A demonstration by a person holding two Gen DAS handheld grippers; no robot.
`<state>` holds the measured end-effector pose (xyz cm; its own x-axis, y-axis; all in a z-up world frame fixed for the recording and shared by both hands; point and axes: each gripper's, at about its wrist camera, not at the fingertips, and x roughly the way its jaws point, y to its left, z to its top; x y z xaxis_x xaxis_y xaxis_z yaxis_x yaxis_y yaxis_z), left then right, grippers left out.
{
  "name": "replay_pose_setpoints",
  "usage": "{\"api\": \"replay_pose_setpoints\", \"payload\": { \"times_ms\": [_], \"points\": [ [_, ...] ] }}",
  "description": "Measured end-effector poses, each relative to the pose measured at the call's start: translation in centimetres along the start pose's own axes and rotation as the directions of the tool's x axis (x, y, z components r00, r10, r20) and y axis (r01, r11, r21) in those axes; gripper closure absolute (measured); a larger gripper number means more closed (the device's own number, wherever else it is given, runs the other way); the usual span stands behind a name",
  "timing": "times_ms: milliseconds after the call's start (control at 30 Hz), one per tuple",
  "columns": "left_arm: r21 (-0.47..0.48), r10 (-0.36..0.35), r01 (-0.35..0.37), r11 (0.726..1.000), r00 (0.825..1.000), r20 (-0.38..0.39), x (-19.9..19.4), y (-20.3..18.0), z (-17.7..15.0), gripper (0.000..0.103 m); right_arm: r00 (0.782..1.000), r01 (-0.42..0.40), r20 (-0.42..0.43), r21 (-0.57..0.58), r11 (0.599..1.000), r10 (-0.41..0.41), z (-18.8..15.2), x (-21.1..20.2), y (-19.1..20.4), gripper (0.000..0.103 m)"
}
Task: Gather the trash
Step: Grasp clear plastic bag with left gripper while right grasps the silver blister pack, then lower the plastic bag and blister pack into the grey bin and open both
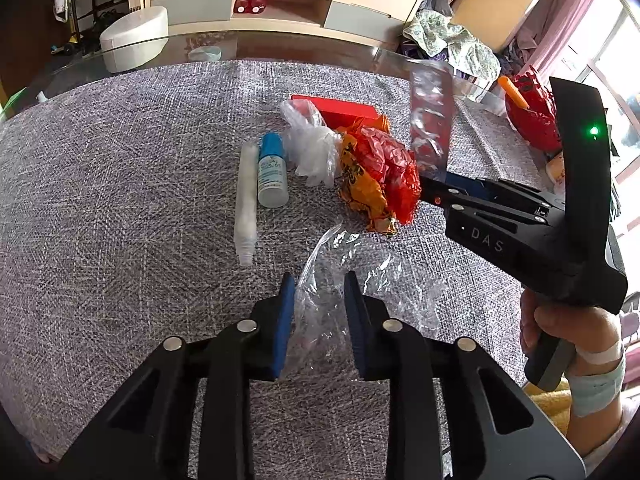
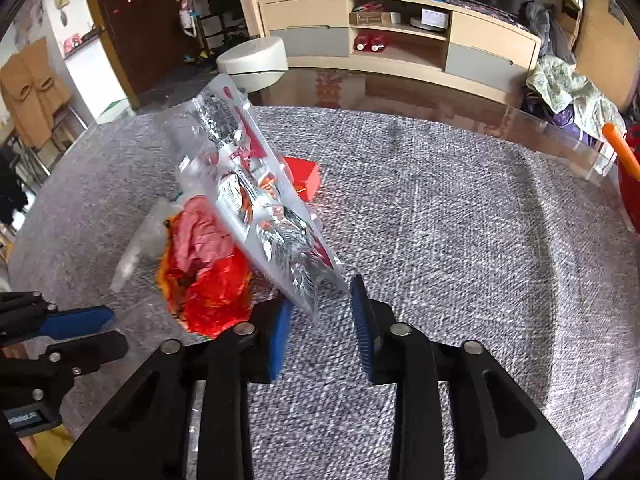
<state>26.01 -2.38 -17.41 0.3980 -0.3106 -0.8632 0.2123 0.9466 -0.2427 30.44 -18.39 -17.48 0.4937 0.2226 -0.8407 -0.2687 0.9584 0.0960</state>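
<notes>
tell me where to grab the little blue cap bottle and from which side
Grip the white body of the blue cap bottle below its cap, coming from above with jaws across its width. It lies flat, with the white tube close alongside, so lower one finger carefully between them.

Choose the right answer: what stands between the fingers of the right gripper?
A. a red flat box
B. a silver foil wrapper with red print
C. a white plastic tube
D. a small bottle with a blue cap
B: the silver foil wrapper rises tilted from between the fingers of the right gripper, while the bottle, box and tube lie on the table.
</notes>
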Motion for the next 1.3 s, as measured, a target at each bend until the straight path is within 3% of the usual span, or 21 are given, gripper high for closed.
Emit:
{"api": "replay_pose_setpoints", "payload": {
  "times_ms": [333, 933, 1300],
  "points": [
    [0.048, -0.014, 0.014, 0.999, 1.0, 0.01, -1.0, -1.5, -1.2, 0.098, 1.0, -0.009, 0.028, 0.027, 1.0, 0.008, -1.4, -3.0, 0.1, 0.076],
    [0.077, -0.014, 0.006, 0.997, 0.995, 0.097, -9.2, -4.1, -7.8, 0.101, 0.995, -0.036, 0.095, 0.076, 0.996, 0.029, -7.8, -12.8, 2.0, 0.077],
    [0.091, -0.005, -0.008, 0.996, 0.989, 0.149, -14.2, -5.2, -14.0, 0.1, 0.99, -0.073, 0.129, 0.1, 0.992, 0.059, -14.3, -18.9, 3.9, 0.077]
  ]
}}
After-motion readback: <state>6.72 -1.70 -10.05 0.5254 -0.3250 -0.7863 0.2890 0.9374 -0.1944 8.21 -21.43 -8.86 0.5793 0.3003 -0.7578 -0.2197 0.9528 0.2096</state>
